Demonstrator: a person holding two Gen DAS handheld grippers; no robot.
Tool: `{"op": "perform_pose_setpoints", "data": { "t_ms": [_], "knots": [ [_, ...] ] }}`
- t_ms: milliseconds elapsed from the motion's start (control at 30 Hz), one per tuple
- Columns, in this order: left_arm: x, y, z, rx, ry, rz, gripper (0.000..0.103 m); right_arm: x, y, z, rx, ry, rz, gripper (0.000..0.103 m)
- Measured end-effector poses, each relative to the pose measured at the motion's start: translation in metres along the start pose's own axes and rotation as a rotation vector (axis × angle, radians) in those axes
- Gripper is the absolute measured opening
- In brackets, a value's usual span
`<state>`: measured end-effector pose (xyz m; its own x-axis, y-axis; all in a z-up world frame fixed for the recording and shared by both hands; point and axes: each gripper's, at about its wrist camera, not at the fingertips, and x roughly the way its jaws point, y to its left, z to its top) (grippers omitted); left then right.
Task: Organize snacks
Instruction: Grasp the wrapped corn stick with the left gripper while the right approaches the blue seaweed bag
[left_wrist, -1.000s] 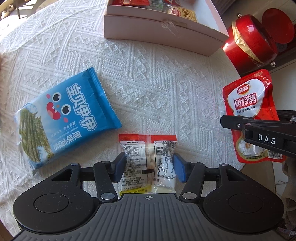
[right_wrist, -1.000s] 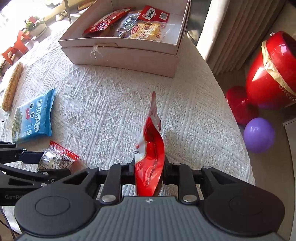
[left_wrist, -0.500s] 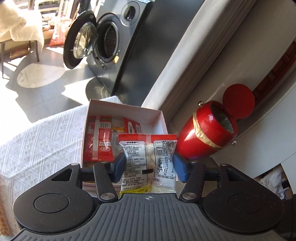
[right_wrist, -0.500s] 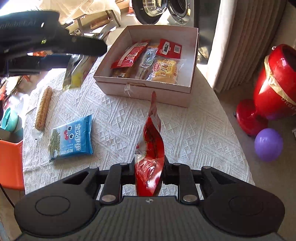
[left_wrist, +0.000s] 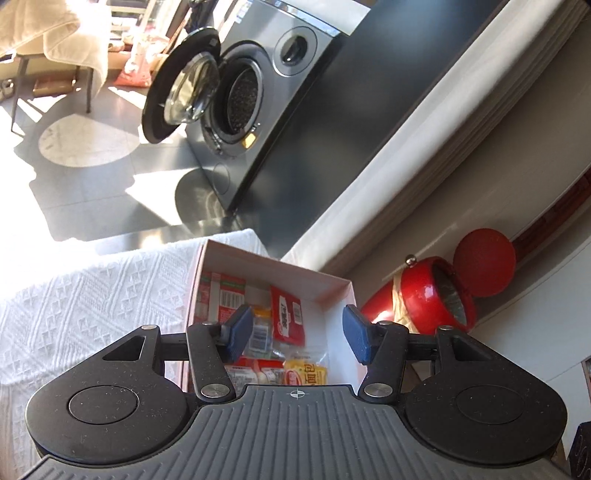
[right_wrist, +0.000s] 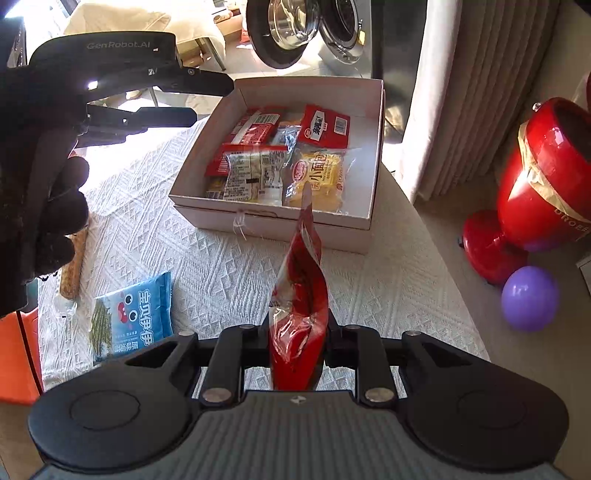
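My left gripper is open and empty, held above the pink box; in the right wrist view it hovers at the box's left side. The clear red-topped snack pack lies inside the box among several packets, also seen below the left jaws. My right gripper is shut on a red snack pouch, held upright above the white tablecloth, short of the box. A blue seaweed pack lies on the cloth at the left.
A corn-shaped snack stick lies at the table's left. A red jar and a purple ball sit on the floor to the right. A washing machine with open door stands beyond the table. The table edge runs along the right.
My left gripper carried the clear red-topped pack up over the box, opened and dropped it inside. My right gripper moved closer to the box, still holding the red pouch.
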<state>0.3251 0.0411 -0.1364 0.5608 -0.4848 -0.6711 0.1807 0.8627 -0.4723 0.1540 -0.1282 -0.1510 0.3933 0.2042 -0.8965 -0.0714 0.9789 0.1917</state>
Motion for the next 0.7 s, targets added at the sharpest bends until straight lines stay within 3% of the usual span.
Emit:
{"op": "perform_pose_setpoints", "data": {
  "t_ms": [100, 167, 200, 233, 267, 333, 467, 600, 700],
  "knots": [
    [-0.015, 0.018, -0.004, 0.003, 0.008, 0.084, 0.059, -0.010, 0.010, 0.042, -0.014, -0.112, 0.042, 0.022],
    [-0.024, 0.039, -0.017, -0.009, 0.041, 0.155, 0.059, -0.011, 0.009, 0.073, 0.030, -0.203, 0.143, 0.022],
    [-0.027, 0.048, -0.024, -0.017, 0.054, 0.179, 0.059, -0.005, 0.006, 0.087, 0.053, -0.212, 0.171, 0.032],
    [-0.033, 0.060, -0.033, -0.027, 0.070, 0.203, 0.059, 0.003, 0.004, 0.097, 0.066, -0.207, 0.164, 0.056],
    [-0.036, 0.067, -0.039, -0.032, 0.078, 0.218, 0.059, 0.011, 0.002, 0.101, 0.075, -0.212, 0.122, 0.064],
    [-0.048, 0.084, -0.052, -0.029, 0.092, 0.265, 0.059, 0.028, 0.001, 0.099, 0.057, -0.185, -0.001, 0.065],
    [-0.074, 0.112, -0.070, -0.022, 0.070, 0.389, 0.059, 0.040, 0.003, 0.073, 0.002, -0.130, -0.077, 0.065],
    [-0.103, 0.145, -0.076, -0.076, 0.031, 0.549, 0.059, 0.038, 0.032, 0.044, -0.125, -0.136, -0.144, 0.065],
    [-0.110, 0.176, -0.083, -0.166, 0.074, 0.580, 0.059, 0.035, 0.062, 0.023, -0.232, -0.180, -0.185, 0.068]
  ]
}}
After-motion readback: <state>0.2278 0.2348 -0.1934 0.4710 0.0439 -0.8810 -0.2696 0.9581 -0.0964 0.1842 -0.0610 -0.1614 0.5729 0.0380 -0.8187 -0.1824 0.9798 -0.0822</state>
